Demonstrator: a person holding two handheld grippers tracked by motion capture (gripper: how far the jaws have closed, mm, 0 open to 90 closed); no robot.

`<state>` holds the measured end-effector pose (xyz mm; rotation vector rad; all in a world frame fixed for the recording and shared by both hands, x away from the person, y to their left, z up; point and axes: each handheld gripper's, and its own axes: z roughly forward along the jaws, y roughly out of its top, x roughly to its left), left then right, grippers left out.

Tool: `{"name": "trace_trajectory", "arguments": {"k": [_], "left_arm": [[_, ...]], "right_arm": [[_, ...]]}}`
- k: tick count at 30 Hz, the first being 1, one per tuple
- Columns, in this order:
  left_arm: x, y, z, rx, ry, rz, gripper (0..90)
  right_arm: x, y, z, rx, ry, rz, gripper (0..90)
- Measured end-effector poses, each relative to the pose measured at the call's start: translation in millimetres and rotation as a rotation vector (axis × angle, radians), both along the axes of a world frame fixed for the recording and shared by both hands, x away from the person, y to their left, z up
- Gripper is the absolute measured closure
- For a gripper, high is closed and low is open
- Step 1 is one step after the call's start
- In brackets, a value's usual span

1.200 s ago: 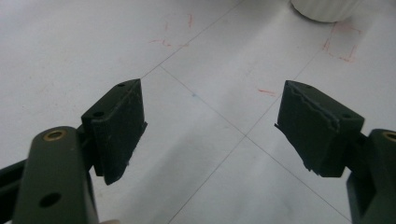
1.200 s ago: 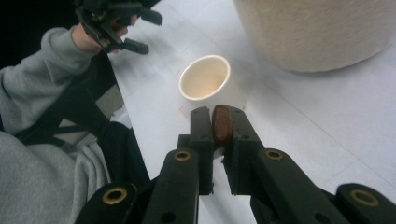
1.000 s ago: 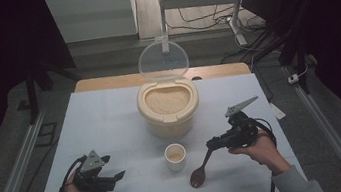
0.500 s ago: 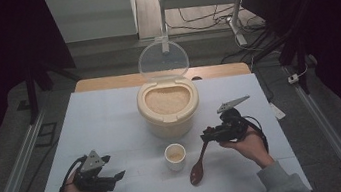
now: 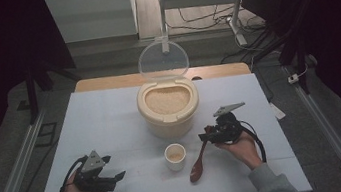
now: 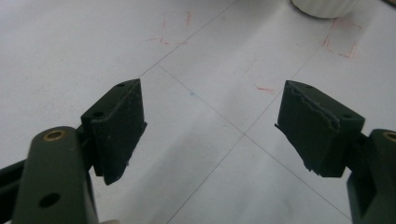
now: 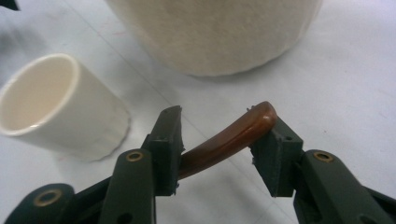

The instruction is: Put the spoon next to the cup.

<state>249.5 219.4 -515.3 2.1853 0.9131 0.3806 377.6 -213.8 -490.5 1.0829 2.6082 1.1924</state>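
Right tool (image 5: 210, 136) has dropped toward the worktop (image 5: 111, 119) and its jaws have just been opening. The spoon (image 5: 199, 165) now lies beside the cup (image 5: 175, 156), handle loosely between the parted jaws, so the scooping looks finished. Left tool (image 5: 114, 176) sits wide open, empty. Behind: the rice tub (image 5: 167, 107), lid up.
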Motion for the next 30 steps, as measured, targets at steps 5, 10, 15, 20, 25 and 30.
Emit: {"name": "trace_trajectory", "arguments": {"k": [5, 10, 15, 20, 25, 30], "left_arm": [[0.0, -0.1, -0.1, 0.001, 0.001, -0.002, 22.5], [-0.1, -0.1, -0.3, 0.002, 0.002, -0.003, 22.5], [0.1, -0.8, -0.7, 0.007, 0.004, -0.005, 22.4], [0.1, -1.0, -1.0, 0.008, 0.006, -0.007, 22.4], [0.2, -0.9, -1.1, 0.009, 0.007, -0.008, 22.3], [-0.2, -0.4, -0.6, 0.005, 0.004, -0.006, 22.3]], "right_arm": [[7.0, 3.6, -11.4, -0.025, 0.015, -0.018, 49.8], [10.0, 9.3, -19.2, -0.068, 0.001, -0.031, 45.8], [10.0, 13.8, -23.6, -0.120, -0.020, -0.048, 41.9], [8.4, 19.4, -27.4, -0.192, -0.071, -0.064, 38.7], [8.4, 18.5, -26.8, -0.172, -0.091, -0.096, 36.8], [2.8, 3.8, -13.0, -0.070, -0.122, -0.122, 38.9]]}}
